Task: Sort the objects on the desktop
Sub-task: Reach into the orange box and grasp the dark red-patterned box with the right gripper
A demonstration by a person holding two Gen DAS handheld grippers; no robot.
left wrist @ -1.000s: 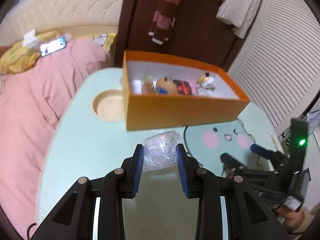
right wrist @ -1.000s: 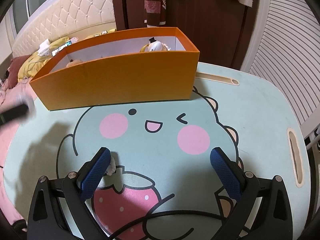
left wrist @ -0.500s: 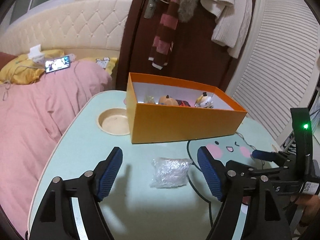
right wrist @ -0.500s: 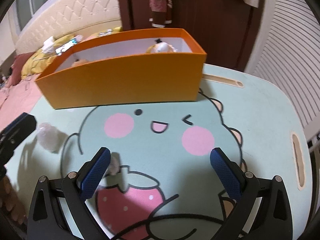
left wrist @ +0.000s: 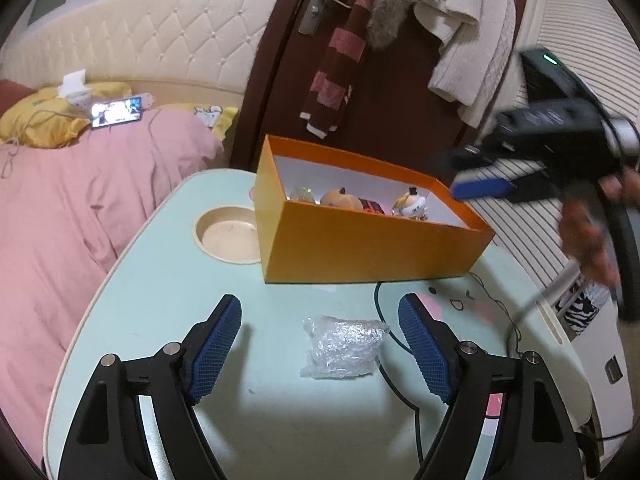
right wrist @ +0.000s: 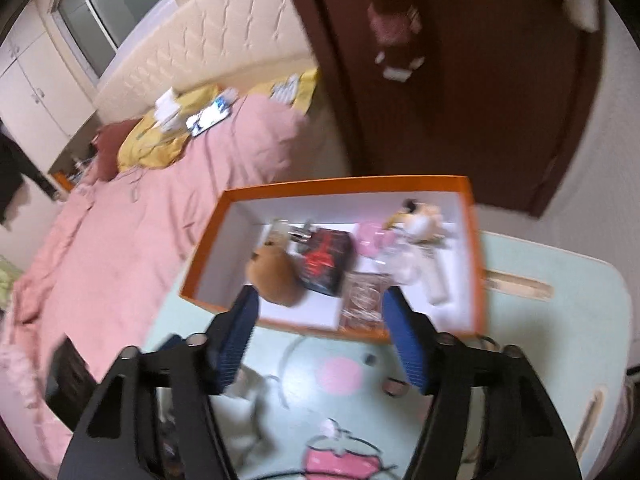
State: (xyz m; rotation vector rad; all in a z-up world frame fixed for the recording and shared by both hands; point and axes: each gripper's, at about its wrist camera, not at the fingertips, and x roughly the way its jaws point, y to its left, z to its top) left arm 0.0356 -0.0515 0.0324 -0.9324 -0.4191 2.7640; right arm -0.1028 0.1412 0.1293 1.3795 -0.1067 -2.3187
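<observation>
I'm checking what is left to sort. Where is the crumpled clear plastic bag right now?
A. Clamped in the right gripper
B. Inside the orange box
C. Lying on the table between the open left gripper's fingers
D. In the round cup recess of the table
C: the crumpled clear plastic bag lies on the table, untouched, between the fingers of the open left gripper, in front of the orange box.
</observation>
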